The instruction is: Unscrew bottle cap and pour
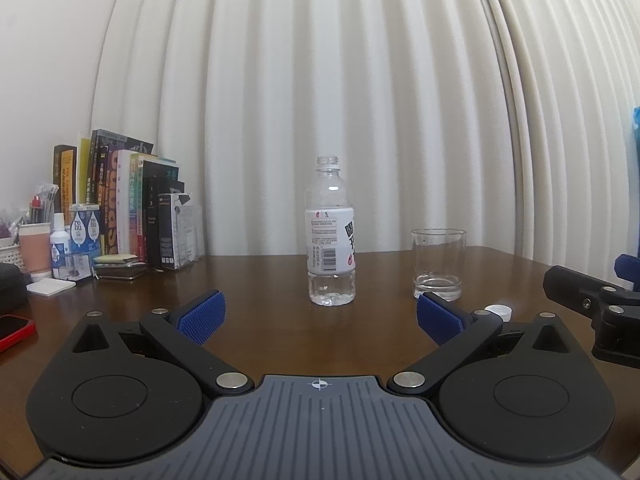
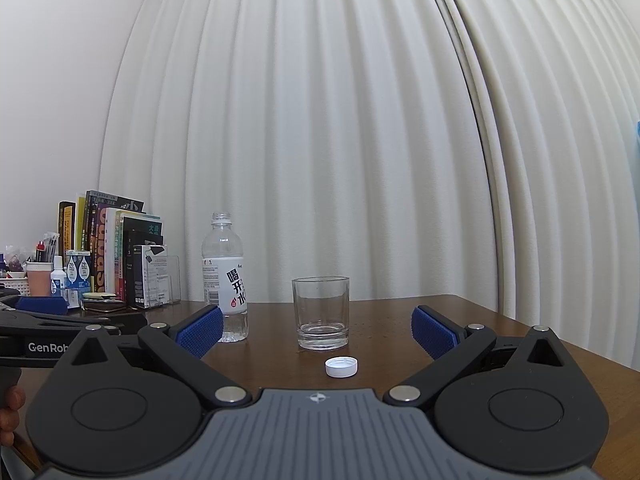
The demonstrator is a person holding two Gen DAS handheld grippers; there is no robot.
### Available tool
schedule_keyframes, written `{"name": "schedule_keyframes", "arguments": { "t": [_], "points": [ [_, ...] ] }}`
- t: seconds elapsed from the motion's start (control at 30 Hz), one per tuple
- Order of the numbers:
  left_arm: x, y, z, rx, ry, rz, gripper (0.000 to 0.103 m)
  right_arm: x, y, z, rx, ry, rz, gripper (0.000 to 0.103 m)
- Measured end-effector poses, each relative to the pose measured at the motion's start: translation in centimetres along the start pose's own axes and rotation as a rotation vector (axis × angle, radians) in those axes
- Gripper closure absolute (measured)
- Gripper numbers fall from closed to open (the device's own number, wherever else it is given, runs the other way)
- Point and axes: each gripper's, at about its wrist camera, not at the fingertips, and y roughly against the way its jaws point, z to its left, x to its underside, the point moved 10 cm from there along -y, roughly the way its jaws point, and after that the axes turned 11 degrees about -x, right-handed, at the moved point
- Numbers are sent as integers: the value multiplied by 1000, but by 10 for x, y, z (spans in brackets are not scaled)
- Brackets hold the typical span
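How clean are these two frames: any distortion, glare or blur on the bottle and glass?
Left wrist view: strong fisheye bowing in the curtain; bottle and glass sharp, with small highlights only. Right wrist view: the same bowing and dark corner vignetting; the cap is crisp under even, soft light, with no motion blur.

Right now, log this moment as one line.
bottle: upright, uncapped | cap: on table by glass | left claw: open, empty | right claw: open, empty

"GenRob" is printed in white on the left tool [image 2: 44, 330]. Large black characters "喝开水" and a barcode are carried on the bottle [image 2: 224, 292] label.
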Motion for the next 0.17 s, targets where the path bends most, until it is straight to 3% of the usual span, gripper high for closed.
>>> {"name": "schedule_keyframes", "arguments": {
  "t": [0.17],
  "points": [
    [0,0,1,-3,10,0,0,0,-1,0,-2,1,1,0]
  ]
}}
